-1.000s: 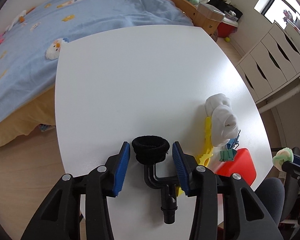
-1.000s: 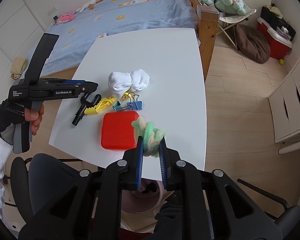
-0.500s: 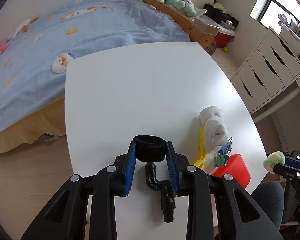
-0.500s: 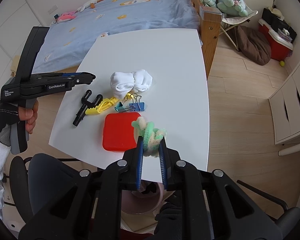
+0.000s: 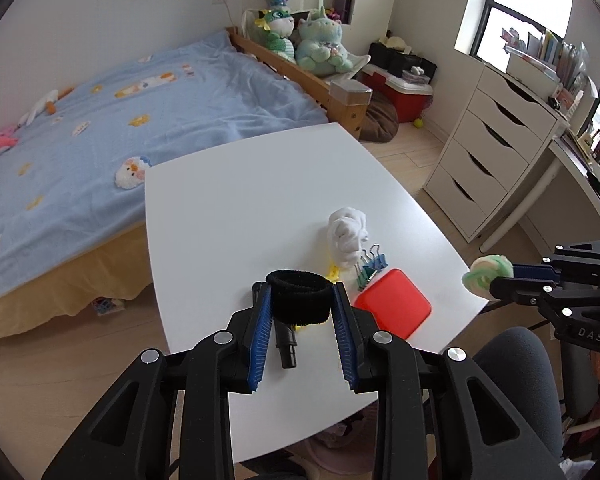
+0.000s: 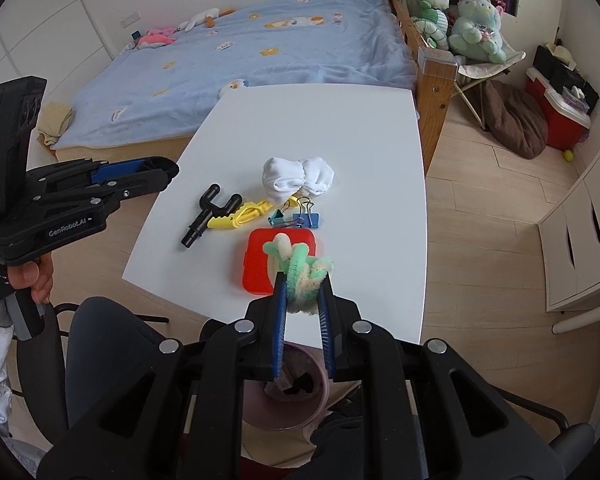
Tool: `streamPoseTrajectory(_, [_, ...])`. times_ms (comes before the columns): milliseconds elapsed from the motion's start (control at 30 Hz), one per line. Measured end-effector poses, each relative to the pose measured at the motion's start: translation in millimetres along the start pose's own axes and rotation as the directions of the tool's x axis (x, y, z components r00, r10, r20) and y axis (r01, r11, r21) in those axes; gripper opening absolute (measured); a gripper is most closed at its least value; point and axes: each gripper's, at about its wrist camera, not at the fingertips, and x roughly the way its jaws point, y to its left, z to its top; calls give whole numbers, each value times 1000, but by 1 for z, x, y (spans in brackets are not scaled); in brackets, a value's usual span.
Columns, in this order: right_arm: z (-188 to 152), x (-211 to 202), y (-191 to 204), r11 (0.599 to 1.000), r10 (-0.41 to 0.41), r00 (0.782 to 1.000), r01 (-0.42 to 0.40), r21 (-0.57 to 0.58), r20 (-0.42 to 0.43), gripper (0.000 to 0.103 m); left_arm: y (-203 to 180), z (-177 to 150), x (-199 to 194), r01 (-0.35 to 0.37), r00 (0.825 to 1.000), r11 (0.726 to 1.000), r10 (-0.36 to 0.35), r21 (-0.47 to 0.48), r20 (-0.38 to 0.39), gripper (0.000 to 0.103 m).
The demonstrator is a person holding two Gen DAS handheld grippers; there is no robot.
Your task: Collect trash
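Note:
My left gripper (image 5: 300, 300) is shut on a black fabric band (image 5: 299, 296) and holds it above the near left part of the white table (image 5: 240, 208). In the right wrist view the left gripper (image 6: 162, 170) hangs off the table's left edge with the black band (image 6: 165, 166) at its tip. My right gripper (image 6: 303, 286) is shut on a green and cream fuzzy twist (image 6: 298, 266), over the table's near edge. Below it stands a pinkish bin (image 6: 288, 396) on the floor. From the left wrist view the right gripper (image 5: 496, 276) shows at the right with the fuzzy twist (image 5: 486, 274).
On the table lie a black Y-shaped pipe piece (image 6: 208, 214), a yellow clip (image 6: 242, 214), binder clips (image 6: 296, 218), a red flat box (image 6: 260, 260) and rolled white socks (image 6: 298, 178). A dark office chair (image 6: 100, 344) stands near the table. A bed (image 6: 260, 52) lies behind, white drawers (image 5: 492, 148) at right.
My left gripper closed on the black band and lifted it off the table, up and toward the left edge. My right gripper rose slightly with the fuzzy twist.

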Motion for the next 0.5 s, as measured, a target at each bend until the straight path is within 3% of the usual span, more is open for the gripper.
streamPoseTrajectory(267, [-13,-30,15,999,16,999,-15,-36,42,15,-24,-22,-50,13,996,999,-16,36,91,29])
streamPoseTrajectory(500, [-30,-51,28,998,37,997,-33,-60,62,15,-37,-42,-70,25,992,999,-30,39,119,29])
